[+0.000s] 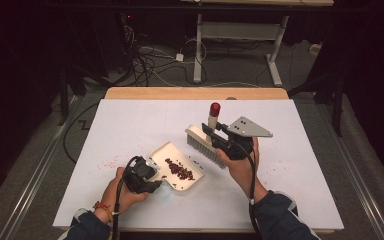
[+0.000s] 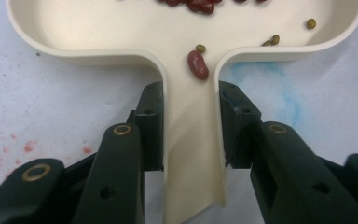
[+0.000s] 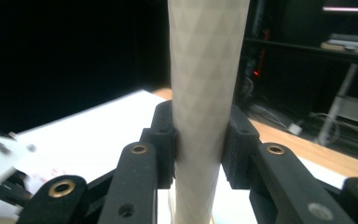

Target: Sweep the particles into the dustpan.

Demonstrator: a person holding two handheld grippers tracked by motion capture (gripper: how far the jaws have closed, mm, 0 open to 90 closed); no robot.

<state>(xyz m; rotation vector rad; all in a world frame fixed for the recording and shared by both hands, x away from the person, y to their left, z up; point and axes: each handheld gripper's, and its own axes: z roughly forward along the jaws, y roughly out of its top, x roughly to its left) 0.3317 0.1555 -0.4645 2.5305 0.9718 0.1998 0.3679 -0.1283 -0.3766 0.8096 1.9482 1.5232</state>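
The left gripper (image 1: 152, 175) is clamped on the handle of the cream dustpan (image 1: 166, 152), and from the left gripper view you can see it plainly: both black pads pressed flat against the two sides of that narrow handle (image 2: 191, 140), nothing loose about it. The pan sits low on the white table (image 1: 130, 120), just left of centre and close to the near edge, its open mouth pointing away toward the brush. Inside lies a dark heap of red beans (image 1: 180, 170), with a single red bean (image 2: 197, 64) right at the neck where pan meets handle, and a few small green beans (image 2: 311, 23) scattered near the rim.

Over on the other side, the right gripper (image 1: 215, 136) has the hand brush (image 1: 203, 145) by its pale, patterned handle (image 3: 207, 93), jaws closed snug on either side of it. The brush is up off the table and tilted, red cap (image 1: 214, 108) on top, its bristle head hanging just beside the far lip of the pan without touching it. The grey three-cornered plate (image 1: 249, 127) on that gripper sticks out to the right.

Reddish specks (image 1: 109, 161) dot the table left of the pan, and there is a faint blue smudge (image 2: 279, 88) beside the handle
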